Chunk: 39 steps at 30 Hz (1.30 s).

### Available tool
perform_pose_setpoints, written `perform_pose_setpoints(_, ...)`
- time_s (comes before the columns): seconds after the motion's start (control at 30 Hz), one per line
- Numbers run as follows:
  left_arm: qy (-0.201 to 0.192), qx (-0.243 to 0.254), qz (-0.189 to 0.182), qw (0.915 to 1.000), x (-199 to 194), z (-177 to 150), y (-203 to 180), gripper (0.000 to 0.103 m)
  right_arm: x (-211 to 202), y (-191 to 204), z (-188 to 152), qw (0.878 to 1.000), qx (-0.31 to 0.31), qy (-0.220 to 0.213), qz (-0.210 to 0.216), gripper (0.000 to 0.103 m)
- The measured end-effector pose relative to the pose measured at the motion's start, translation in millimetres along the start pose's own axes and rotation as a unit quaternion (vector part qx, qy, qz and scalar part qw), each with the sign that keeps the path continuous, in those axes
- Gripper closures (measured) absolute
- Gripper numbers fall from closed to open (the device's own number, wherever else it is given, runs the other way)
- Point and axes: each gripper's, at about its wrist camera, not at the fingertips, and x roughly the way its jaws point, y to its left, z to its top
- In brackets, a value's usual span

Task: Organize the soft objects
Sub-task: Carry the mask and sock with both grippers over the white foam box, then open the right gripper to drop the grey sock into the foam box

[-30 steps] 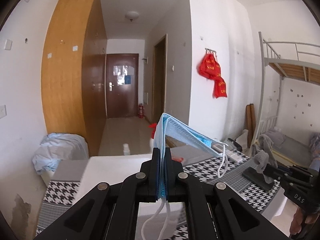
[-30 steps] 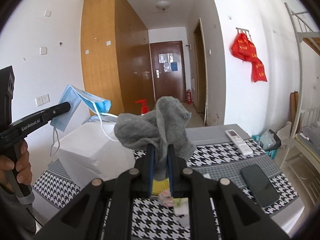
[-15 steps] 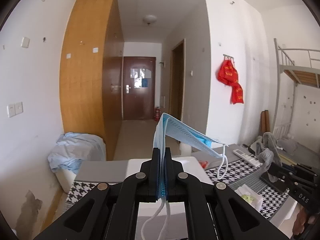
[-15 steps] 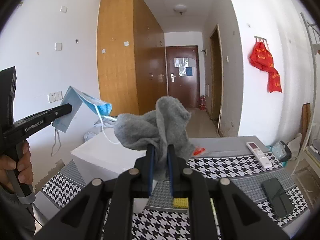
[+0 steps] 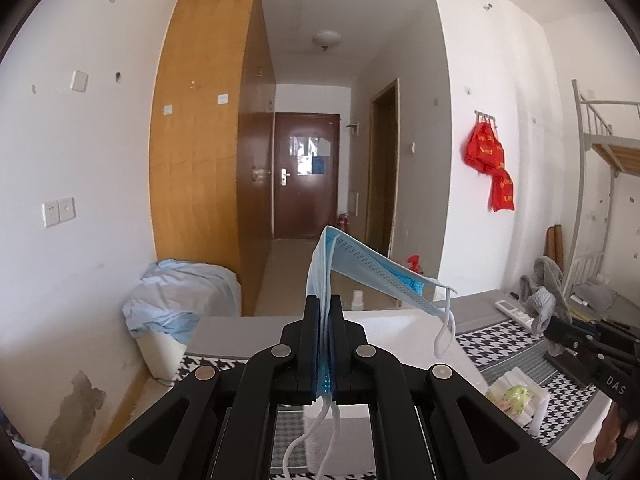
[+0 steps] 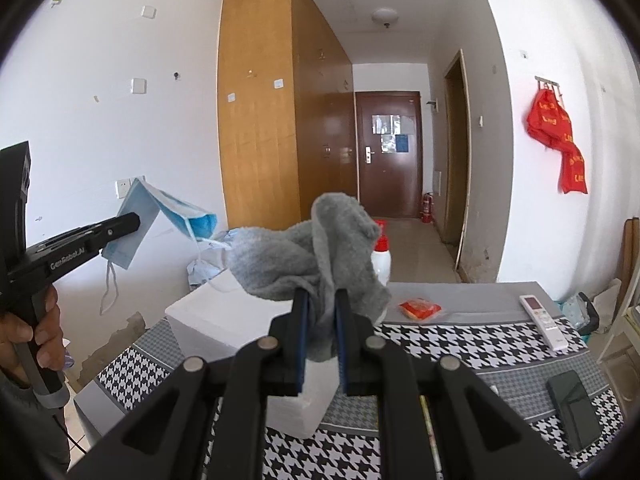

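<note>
- Two grippers in my views. My left gripper point(image 5: 325, 308) is clamped tight on one blue face mask point(image 5: 372, 270); the mask folds over above the fingertips and its white ear loops dangle in front and behind the jaws.
- My right gripper point(image 6: 320, 300) is clenched on one grey sock point(image 6: 316, 248), bunched up and flopping over both fingers.
- Both soft things hang in the air over the table point(image 6: 460, 344), which has a houndstooth cloth; neither touches it.
- One white foam box point(image 6: 216, 316) sits on the table's left part, just below and ahead of both grippers.
- In the right view I count one white remote point(image 6: 544, 322), one dark phone point(image 6: 574, 408), one small red packet point(image 6: 420, 307) and one white bottle with a red cap point(image 6: 380, 260), all spread apart on or behind the table.
- One hand point(image 6: 38, 340) shows at the left edge of the right view, gripping the left gripper's handle.
- One white tissue pack point(image 5: 516, 396) lies on the cloth in the left view, near the right gripper.
- Against a second ago: both views have swung left, so more of the left wall and the covered bin point(image 5: 180, 312) shows, and the red bags on the wall point(image 5: 490, 164) sit further right.
- The foam box now lies more squarely under the mask. Both grips are unchanged.
</note>
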Motion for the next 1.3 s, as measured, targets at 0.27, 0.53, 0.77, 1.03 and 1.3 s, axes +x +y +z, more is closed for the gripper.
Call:
perform_pose_setpoints(0.27, 0.001, -0.013, 0.025, 0.9996, -1, -2, 25, 0.099, 21, 10, 4, 1.000, -0.007, 0.011, 0.019, 0.088)
perform_pose_setpoints(0.53, -0.004, -0.025, 0.053, 0.9983, -3, -6, 42, 0.099, 40, 20, 4, 0.999, -0.012, 0.026, 0.035, 0.088)
perform_pose_setpoints(0.77, 0.001, -0.032, 0.063, 0.9975, -4, -12, 51, 0.099, 52, 26, 7, 0.998, -0.024, 0.039, 0.049, 0.088)
perform_pose_setpoints(1.03, 0.003, -0.042, 0.074, 0.9964, -5, -14, 60, 0.099, 71, 32, 6, 0.996, -0.027, 0.057, 0.059, 0.088)
perform_pose_setpoints(1.3, 0.005, -0.049, 0.081, 0.9955, -4, -16, 63, 0.099, 88, 36, 4, 0.994, -0.034, 0.078, 0.065, 0.081)
